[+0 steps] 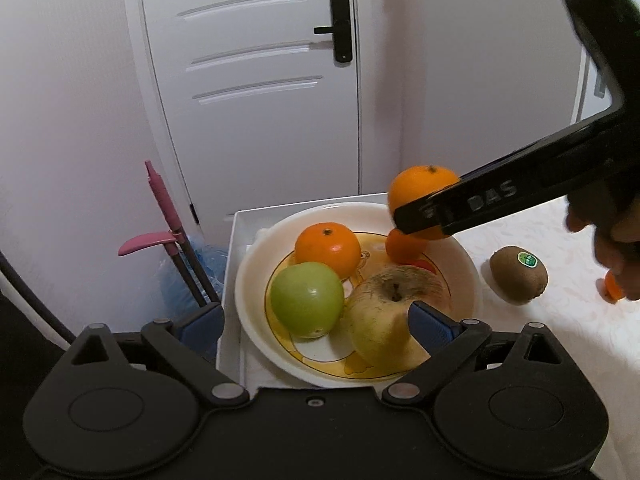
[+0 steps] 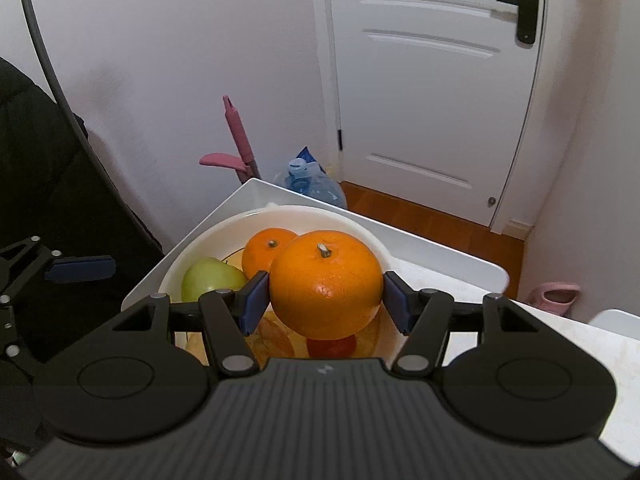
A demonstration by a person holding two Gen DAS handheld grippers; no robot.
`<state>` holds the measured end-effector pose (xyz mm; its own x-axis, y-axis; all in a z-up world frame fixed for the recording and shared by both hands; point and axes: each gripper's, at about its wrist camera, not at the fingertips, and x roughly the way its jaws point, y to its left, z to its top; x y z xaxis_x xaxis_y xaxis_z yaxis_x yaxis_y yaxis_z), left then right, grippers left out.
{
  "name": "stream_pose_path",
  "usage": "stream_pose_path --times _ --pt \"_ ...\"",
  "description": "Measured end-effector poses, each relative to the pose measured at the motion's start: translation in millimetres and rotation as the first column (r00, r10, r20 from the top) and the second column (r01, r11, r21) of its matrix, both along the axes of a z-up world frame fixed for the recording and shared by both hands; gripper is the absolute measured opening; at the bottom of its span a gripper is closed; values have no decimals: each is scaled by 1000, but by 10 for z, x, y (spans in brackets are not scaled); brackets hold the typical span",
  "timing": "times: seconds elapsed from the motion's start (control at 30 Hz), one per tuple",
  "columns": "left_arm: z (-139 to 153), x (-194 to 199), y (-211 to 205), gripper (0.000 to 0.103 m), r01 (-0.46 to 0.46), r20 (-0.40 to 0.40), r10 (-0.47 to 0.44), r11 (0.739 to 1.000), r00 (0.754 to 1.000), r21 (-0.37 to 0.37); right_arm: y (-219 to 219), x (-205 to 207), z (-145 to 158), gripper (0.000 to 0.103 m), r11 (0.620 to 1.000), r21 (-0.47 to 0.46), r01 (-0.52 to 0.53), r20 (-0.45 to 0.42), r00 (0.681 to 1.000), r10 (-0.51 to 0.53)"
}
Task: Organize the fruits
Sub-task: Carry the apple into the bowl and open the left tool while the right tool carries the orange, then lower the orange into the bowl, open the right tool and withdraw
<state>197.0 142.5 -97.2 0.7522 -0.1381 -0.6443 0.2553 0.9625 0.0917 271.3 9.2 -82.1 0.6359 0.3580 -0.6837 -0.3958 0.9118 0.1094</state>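
A white plate [image 1: 256, 264] with a yellow picture holds a green apple [image 1: 307, 299], a yellowish apple [image 1: 384, 312], an orange [image 1: 328, 249] and a smaller orange [image 1: 402, 246]. My right gripper [image 2: 324, 300] is shut on an orange [image 2: 326, 284] and holds it above the plate's [image 2: 348, 224] far side; this orange also shows in the left wrist view [image 1: 420, 184]. My left gripper [image 1: 316, 326] is open at the plate's near edge, empty. A kiwi [image 1: 518, 274] with a green sticker lies on the table right of the plate.
The plate sits on a white tray [image 1: 240, 224] at the table's left end. Another orange [image 1: 612, 286] lies at the far right, partly hidden by a hand. A blue water bottle [image 2: 316, 184] and a pink-handled tool [image 2: 236, 136] stand on the floor beyond the table.
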Motion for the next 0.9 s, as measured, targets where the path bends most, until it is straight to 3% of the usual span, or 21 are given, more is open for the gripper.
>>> stream_pose_path --times 0.3,0.37,0.4,0.43,0.9 --pt "-19 -39 94 100 -3 -12 2 1000 1000 -13 141 45 -116 77 999 -25 -20 -2 1000 20" --pt "-20 -46 99 100 -3 -11 3 1000 1000 -15 134 8 -82 87 1000 -16 -12 33 999 13" --pt "-20 -50 98 100 -3 -11 3 1000 1000 -15 130 -5 -59 100 1000 -13 -8 49 999 8" --pt "-20 -49 98 100 -3 -11 3 1000 1000 -15 120 -27 -36 103 1000 -11 2 65 998 -1" --pt "25 -111 96 100 -10 -3 9 1000 1000 -17 14 -234 77 103 999 -1 36 71 997 -36"
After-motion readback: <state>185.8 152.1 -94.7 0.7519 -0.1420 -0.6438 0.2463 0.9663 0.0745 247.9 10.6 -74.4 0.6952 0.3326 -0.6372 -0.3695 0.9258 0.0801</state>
